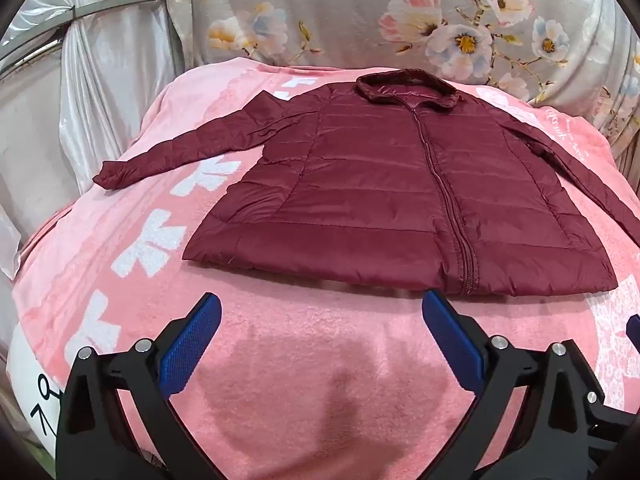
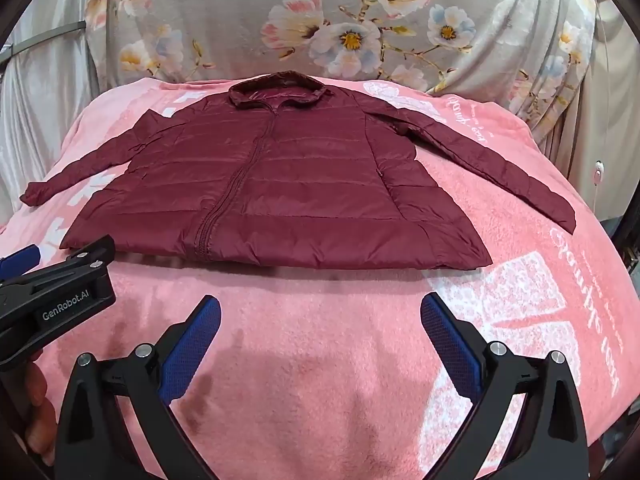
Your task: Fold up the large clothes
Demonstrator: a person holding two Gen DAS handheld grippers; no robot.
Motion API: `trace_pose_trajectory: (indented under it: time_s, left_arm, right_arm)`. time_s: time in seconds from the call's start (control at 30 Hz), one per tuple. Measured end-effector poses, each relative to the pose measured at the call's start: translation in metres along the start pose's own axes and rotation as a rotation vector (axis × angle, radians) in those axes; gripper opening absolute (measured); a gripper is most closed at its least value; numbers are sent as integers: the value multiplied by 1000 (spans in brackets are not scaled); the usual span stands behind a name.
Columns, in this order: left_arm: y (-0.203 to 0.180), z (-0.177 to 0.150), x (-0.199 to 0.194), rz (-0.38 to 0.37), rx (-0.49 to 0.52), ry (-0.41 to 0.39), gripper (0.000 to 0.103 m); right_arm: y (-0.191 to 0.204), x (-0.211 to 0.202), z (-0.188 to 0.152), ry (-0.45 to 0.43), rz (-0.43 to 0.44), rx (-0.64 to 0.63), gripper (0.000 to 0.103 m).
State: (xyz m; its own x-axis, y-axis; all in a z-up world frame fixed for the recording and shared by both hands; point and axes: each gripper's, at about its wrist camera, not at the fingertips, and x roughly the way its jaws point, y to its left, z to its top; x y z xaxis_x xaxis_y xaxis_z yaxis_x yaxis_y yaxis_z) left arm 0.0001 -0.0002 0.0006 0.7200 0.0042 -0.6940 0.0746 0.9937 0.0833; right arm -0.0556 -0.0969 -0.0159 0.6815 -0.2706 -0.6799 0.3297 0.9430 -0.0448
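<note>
Here, the left gripper (image 1: 320, 304) hovers over bare pink blanket (image 1: 280, 360), jaws spread as wide as they go, nothing between the blue pads (image 1: 188, 344). The right gripper (image 2: 320, 306) sits the same way: fully spread, empty, tilted down toward the blanket (image 2: 320, 340). In the right wrist view the left gripper's black body, marked "GenRobot.AI", shows at the left edge, with part of a hand (image 2: 38, 408) below it.

Just beyond both sets of fingertips lies a maroon quilted puffer jacket (image 1: 400, 184), flat on the blanket, front side up, zipper (image 1: 444, 200) closed, hem nearest the grippers, collar (image 1: 404, 86) at the far end. Neither gripper touches it. Both sleeves are spread outward: the left sleeve (image 1: 176, 152) angles toward the blanket's left edge, the right sleeve (image 2: 492, 168) toward the right edge.

The blanket carries white lettering and patterns. Behind it hangs a grey floral cloth (image 2: 360, 20); pale shiny drapery (image 1: 100, 60) stands at far left.
</note>
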Motion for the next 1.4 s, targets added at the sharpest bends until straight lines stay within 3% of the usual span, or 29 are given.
trace_pose_trajectory:
  time_s: [0.7,1.4]
  left_arm:
    - [1,2,-9,-43,-1,-25,98]
    - [8,7,-10,-33,-37,-30,98]
  right_arm:
    - [-7,-17,4,-30,-43,11,98]
    - [-8,-25,10,-65,-12,16,98]
